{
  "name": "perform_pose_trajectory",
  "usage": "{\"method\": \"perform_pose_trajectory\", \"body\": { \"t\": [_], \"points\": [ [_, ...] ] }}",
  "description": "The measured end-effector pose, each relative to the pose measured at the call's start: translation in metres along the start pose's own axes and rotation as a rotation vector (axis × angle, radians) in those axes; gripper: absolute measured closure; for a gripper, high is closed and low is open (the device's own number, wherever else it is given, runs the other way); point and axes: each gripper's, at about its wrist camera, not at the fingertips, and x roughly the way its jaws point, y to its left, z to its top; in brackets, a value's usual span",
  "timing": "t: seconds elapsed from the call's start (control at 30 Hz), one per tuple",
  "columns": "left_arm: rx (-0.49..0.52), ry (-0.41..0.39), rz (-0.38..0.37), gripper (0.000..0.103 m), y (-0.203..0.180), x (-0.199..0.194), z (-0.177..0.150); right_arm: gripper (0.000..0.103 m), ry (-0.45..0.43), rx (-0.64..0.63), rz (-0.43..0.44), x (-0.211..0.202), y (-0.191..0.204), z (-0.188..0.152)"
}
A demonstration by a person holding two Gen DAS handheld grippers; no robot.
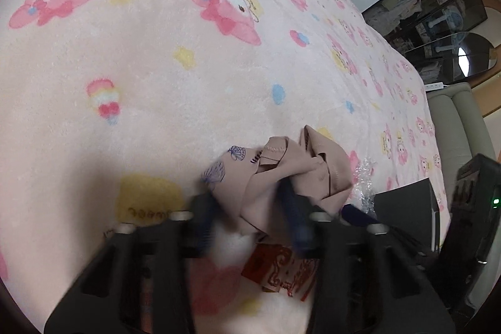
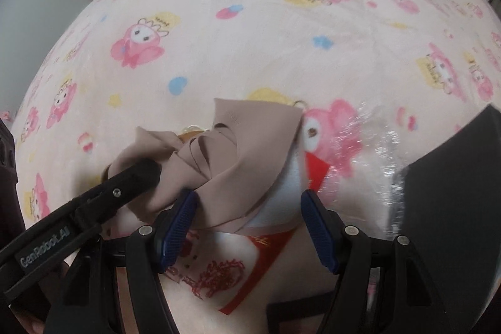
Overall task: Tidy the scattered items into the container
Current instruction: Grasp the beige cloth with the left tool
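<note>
Beige cloth point(image 2: 238, 155) crumpled, no clear axis, pinched by left gripper point(image 1: 250, 202) fingers point(image 2: 141, 174)

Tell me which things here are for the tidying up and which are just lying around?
For the tidying:
- beige cloth, pinched in the left hand-held gripper
- red paper packet
- crinkly clear wrap
- dark container
- right hand-held gripper, open

Just lying around:
- cartoon blanket
- mirrored wardrobe
- power strip
</note>
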Motion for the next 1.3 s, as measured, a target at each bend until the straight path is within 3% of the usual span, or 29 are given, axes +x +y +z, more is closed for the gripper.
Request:
{"method": "perform_pose_trajectory", "body": {
  "t": [0.07,0.13,0.23,0.47,0.67,1.07,1.3],
  "points": [
    [0.006,0.000,-0.014,0.093,-0.003,-0.006,-0.002,0.043,0.000,0.008,0.044,-0.002,0.000,-0.002],
    [0.034,-0.002,-0.013,0.096,-0.011,-0.016,-0.008,0.061,0.002,0.005,0.085,-0.009,0.002,-0.005],
    [0.073,-0.009,-0.037,0.097,-0.026,-0.038,-0.022,0.069,0.003,0.006,0.137,-0.022,0.004,-0.010],
    [0.156,-0.047,-0.080,0.097,-0.075,-0.100,-0.069,0.069,-0.058,-0.005,0.191,-0.091,0.000,-0.050],
    [0.241,-0.013,-0.143,0.098,-0.131,-0.131,-0.129,0.069,-0.109,-0.014,0.203,-0.154,-0.034,-0.106],
    [0.424,0.141,-0.229,0.098,-0.251,-0.098,-0.254,0.066,-0.148,0.080,0.103,-0.234,-0.158,-0.218],
    [0.512,0.234,-0.175,0.098,-0.297,-0.056,-0.297,0.057,-0.152,0.204,0.004,-0.250,-0.240,-0.263]
  ]
}}
